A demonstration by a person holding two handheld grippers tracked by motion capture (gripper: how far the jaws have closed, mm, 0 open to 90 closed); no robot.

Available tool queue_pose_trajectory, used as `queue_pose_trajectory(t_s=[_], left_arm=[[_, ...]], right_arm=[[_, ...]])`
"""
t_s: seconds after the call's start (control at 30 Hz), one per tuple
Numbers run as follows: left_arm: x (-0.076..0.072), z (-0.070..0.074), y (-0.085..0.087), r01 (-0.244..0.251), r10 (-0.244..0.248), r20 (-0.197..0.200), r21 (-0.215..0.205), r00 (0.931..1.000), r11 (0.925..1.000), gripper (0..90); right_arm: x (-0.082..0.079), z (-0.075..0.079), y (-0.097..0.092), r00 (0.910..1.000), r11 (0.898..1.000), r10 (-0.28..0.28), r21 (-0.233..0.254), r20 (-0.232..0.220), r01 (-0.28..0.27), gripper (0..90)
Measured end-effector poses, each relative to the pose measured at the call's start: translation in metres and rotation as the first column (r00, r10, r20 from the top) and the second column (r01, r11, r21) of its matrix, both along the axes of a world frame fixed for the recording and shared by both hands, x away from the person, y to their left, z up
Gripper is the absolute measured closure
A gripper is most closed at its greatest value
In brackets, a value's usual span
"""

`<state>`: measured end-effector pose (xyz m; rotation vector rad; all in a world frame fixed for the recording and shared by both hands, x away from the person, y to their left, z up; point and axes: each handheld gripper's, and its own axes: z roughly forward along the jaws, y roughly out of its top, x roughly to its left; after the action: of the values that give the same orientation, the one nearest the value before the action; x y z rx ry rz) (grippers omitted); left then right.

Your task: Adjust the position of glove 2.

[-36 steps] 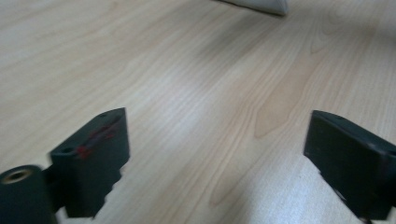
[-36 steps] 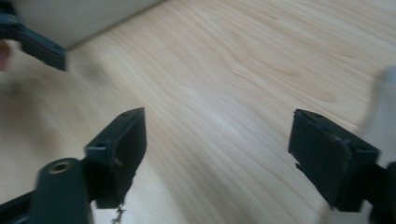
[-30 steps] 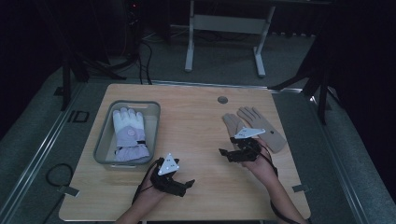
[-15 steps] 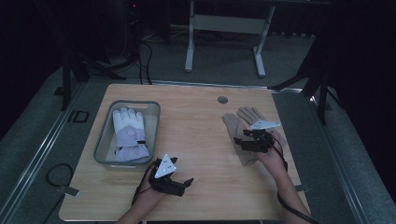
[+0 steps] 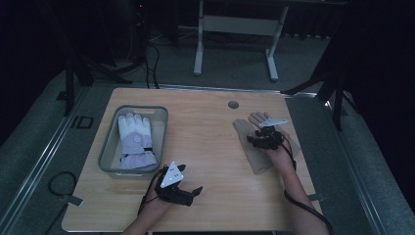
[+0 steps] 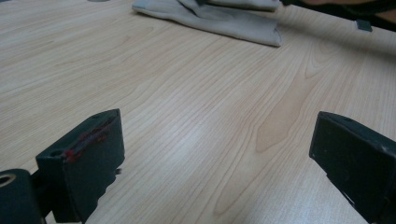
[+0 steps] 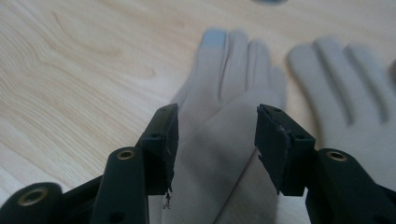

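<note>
Two beige gloves lie side by side at the table's right, the left one [image 5: 246, 147] [image 7: 224, 70] and the right one [image 5: 258, 117] [image 7: 345, 79]. My right gripper [image 5: 258, 139] [image 7: 217, 121] hovers low over the left beige glove, its jaws half apart with the palm between them; they have just been closing and the pads do not press the cloth. A white and lavender ski glove [image 5: 134, 132] lies in the grey bin [image 5: 108, 142]. My left gripper [image 5: 192, 178] [image 6: 217, 135] rests open near the front edge over bare wood, pointing at the beige gloves [image 6: 219, 18].
The wooden table [image 5: 210, 127] has a round cable grommet [image 5: 233, 105] at the back. A white desk frame [image 5: 235, 29] stands on the floor beyond the table. Dark stands flank both sides.
My right gripper has moved away from the person and slightly right, onto the beige gloves, and sunk a little, its jaws narrower. The left gripper has stayed put.
</note>
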<state>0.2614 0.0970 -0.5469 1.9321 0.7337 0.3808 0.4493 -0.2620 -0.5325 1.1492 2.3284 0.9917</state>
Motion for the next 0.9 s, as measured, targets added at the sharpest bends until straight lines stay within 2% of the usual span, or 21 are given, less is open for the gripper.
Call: queue_pose_trajectory(t_s=[0.07,0.1,0.13,0.17,0.2,0.23,0.27,0.3,0.33,0.43,0.47,0.57,0.6,0.63,0.67,0.7,0.73,0.77,0.83,0.87,0.9], left_arm=[[0.000,0.001,0.000,0.002,-0.002,0.003,-0.003,1.0000,1.0000,3.5],[0.000,0.001,0.000,0.002,-0.002,0.003,-0.003,1.0000,1.0000,3.5],[0.000,0.001,-0.001,0.004,-0.004,0.002,-0.005,1.0000,1.0000,3.5],[0.000,0.001,-0.001,0.004,-0.004,0.002,-0.005,1.0000,1.0000,3.5],[0.000,0.001,-0.001,0.003,-0.003,0.001,-0.006,1.0000,1.0000,3.4],[0.001,0.000,-0.001,0.004,-0.004,-0.001,-0.005,1.0000,1.0000,3.4],[0.001,0.000,-0.001,0.004,-0.004,-0.002,-0.005,1.0000,1.0000,3.5],[0.001,0.000,-0.001,0.004,-0.004,-0.002,-0.005,1.0000,1.0000,3.5],[0.001,0.000,-0.002,0.004,-0.004,-0.003,-0.004,1.0000,1.0000,3.5],[0.001,0.000,-0.002,0.003,-0.003,-0.001,-0.006,1.0000,1.0000,3.5],[0.000,0.000,-0.002,0.000,0.000,0.002,-0.009,1.0000,1.0000,3.5],[0.000,0.001,-0.002,-0.005,0.005,0.004,-0.013,1.0000,0.9999,3.5],[0.000,0.001,-0.002,-0.006,0.006,0.007,-0.019,1.0000,0.9998,3.5],[0.000,0.001,-0.002,-0.006,0.006,0.007,-0.019,1.0000,0.9998,3.5],[-0.001,0.002,-0.002,-0.008,0.008,0.013,-0.016,0.9999,0.9998,3.5],[-0.001,0.002,-0.002,-0.008,0.008,0.013,-0.016,0.9999,0.9998,3.5],[-0.001,0.002,-0.002,-0.007,0.007,0.015,-0.015,0.9999,0.9999,3.5],[-0.001,0.002,-0.002,-0.007,0.007,0.015,-0.015,0.9999,0.9999,3.5],[-0.001,0.003,-0.002,-0.011,0.011,0.018,-0.018,0.9998,0.9998,3.5],[-0.001,0.003,-0.002,-0.011,0.012,0.019,-0.020,0.9998,0.9997,3.5],[-0.001,0.003,-0.002,-0.011,0.012,0.019,-0.020,0.9998,0.9997,3.5]], right_arm=[[0.001,-0.012,0.000,0.9997,0.999,0.001,-0.042,-0.025,-0.002,49.2],[0.001,-0.012,0.000,0.9997,0.999,0.001,-0.042,-0.025,-0.002,49.2],[0.000,-0.016,-0.003,0.9993,1.000,-0.001,-0.020,-0.038,0.000,54.1],[0.000,-0.016,-0.003,0.9993,1.000,-0.001,-0.020,-0.038,0.000,54.1],[-0.001,-0.016,-0.004,0.9988,1.000,-0.002,-0.003,-0.050,0.002,62.3],[-0.001,-0.016,-0.004,0.9988,1.000,-0.002,-0.003,-0.050,0.002,62.3],[-0.003,-0.015,-0.003,0.9984,1.000,-0.005,-0.001,-0.057,0.005,72.3],[-0.003,-0.015,-0.003,0.9984,1.000,-0.005,-0.001,-0.057,0.005,72.3],[-0.005,-0.015,-0.001,0.9972,1.000,-0.024,0.015,-0.071,0.025,76.7],[-0.008,-0.013,0.002,0.9953,0.998,-0.052,0.037,-0.082,0.056,78.5],[-0.014,-0.010,0.007,0.9938,0.995,-0.066,0.070,-0.089,0.073,79.1],[-0.022,-0.005,0.015,0.9937,0.993,-0.078,0.079,-0.081,0.084,79.3],[-0.030,0.002,0.025,0.9940,0.991,-0.086,0.093,-0.068,0.092,79.5],[-0.030,0.002,0.025,0.9940,0.991,-0.086,0.093,-0.068,0.092,79.5],[-0.039,0.011,0.036,0.9938,0.988,-0.094,0.120,-0.060,0.101,79.5],[-0.039,0.011,0.036,0.9938,0.988,-0.094,0.120,-0.060,0.101,79.5],[-0.047,0.021,0.048,0.9940,0.985,-0.100,0.138,-0.043,0.106,79.5],[-0.047,0.021,0.048,0.9940,0.985,-0.100,0.138,-0.043,0.106,79.5],[-0.056,0.031,0.060,0.9925,0.978,-0.119,0.171,-0.029,0.122,79.4],[-0.062,0.038,0.069,0.9895,0.974,-0.145,0.174,-0.002,0.143,79.4],[-0.062,0.038,0.069,0.9895,0.974,-0.145,0.174,-0.002,0.143,79.4]])
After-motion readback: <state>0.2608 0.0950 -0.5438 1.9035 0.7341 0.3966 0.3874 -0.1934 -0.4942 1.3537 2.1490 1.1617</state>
